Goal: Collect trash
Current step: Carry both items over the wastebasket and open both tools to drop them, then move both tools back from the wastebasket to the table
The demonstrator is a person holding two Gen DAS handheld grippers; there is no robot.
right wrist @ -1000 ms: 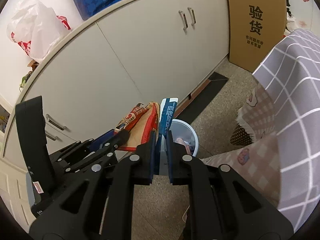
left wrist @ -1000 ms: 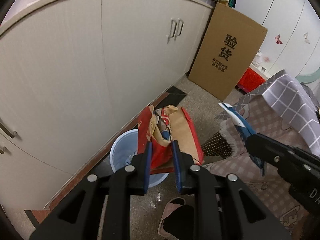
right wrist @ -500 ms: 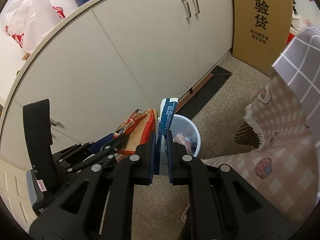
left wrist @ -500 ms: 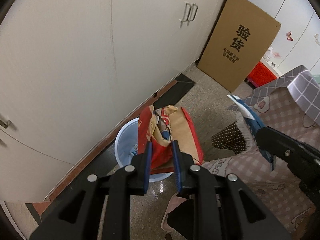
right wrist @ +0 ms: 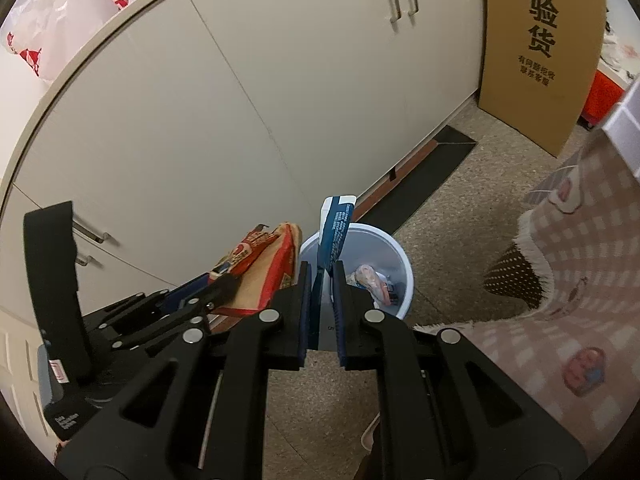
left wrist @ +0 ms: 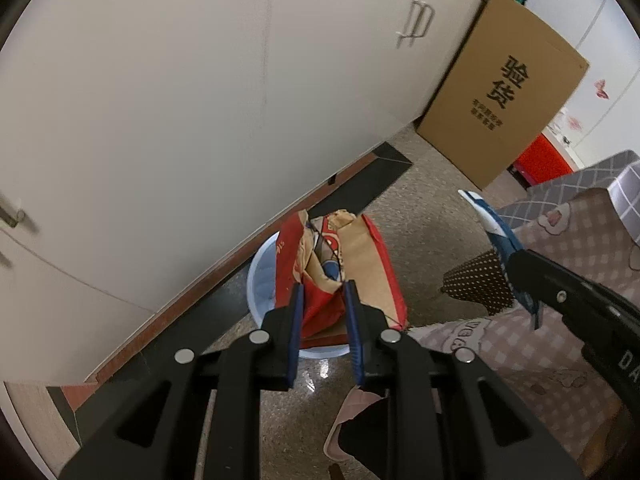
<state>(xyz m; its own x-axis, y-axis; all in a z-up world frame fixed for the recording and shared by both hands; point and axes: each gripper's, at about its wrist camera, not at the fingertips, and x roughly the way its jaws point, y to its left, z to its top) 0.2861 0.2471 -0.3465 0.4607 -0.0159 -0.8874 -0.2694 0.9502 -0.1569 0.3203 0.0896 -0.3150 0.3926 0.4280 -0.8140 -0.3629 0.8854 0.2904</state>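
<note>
My left gripper (left wrist: 322, 294) is shut on a crumpled red and tan paper bag (left wrist: 348, 264) and holds it over a white-blue trash bin (left wrist: 260, 292) on the floor. The bag also shows in the right wrist view (right wrist: 260, 268). My right gripper (right wrist: 320, 276) is shut on a flat blue and white wrapper (right wrist: 334, 232), held upright just above the near rim of the bin (right wrist: 396, 252), which holds some trash (right wrist: 372, 280). The wrapper also shows at the right of the left wrist view (left wrist: 496, 232).
Beige cabinets (right wrist: 240, 100) stand close behind the bin. A tall cardboard box (right wrist: 540, 48) leans at the back right. A checked cloth (right wrist: 568, 288) hangs on the right. A pink slipper (left wrist: 352, 428) lies on the speckled floor.
Both grippers have moved forward and down toward the bin, still holding the bag and the wrapper. The bin looks larger and nearer in both views.
</note>
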